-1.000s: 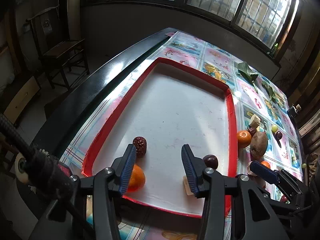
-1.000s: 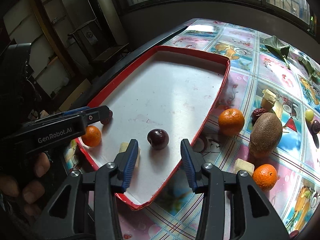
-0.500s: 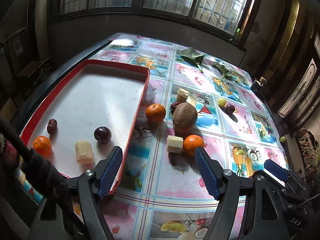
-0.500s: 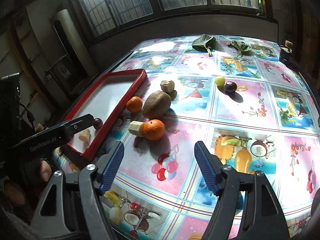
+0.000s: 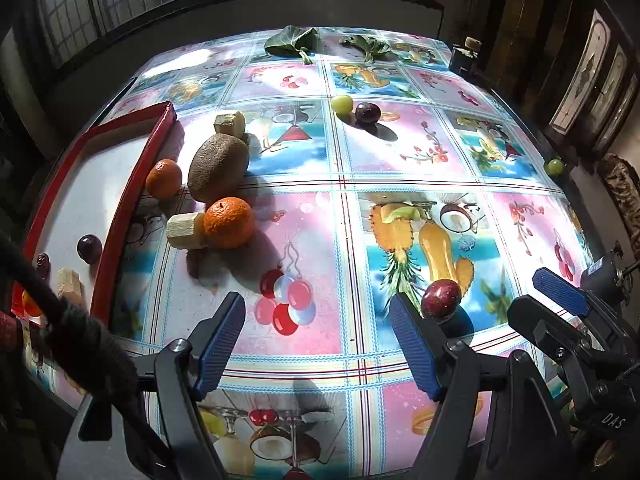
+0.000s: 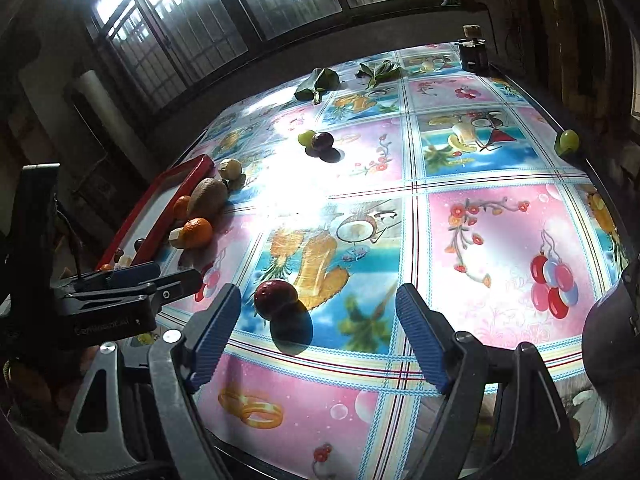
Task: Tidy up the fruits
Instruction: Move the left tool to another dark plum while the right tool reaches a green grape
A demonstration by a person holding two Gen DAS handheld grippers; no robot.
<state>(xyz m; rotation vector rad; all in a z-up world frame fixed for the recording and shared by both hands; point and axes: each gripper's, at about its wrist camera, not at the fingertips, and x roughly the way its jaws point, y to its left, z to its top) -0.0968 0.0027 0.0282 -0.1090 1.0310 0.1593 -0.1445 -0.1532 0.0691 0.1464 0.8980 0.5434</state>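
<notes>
A red-rimmed white tray (image 5: 132, 184) lies at the table's left and holds a dark plum (image 5: 89, 249), a date, a pale chunk and a small orange. Beside its right rim sit an orange (image 5: 228, 222), a smaller orange (image 5: 163, 179), a kiwi (image 5: 218, 167) and two pale chunks (image 5: 186, 231). A dark red fruit (image 5: 441, 300) lies near the front, just right of my left gripper (image 5: 316, 344), which is open and empty. My right gripper (image 6: 318, 336) is open and empty, with that red fruit (image 6: 276, 298) by its left finger.
A green grape (image 5: 342, 104) and a dark plum (image 5: 368, 113) lie at mid-table. Another green grape (image 5: 555, 167) sits at the right edge. Leaves (image 5: 292, 42) and a small dark jar (image 5: 464, 56) lie at the far end. The tablecloth has a busy fruit print.
Both grippers have swung right, away from the tray, and opened wider. The tray has gone to the left edge of both views. The dark red fruit near the front has come into view.
</notes>
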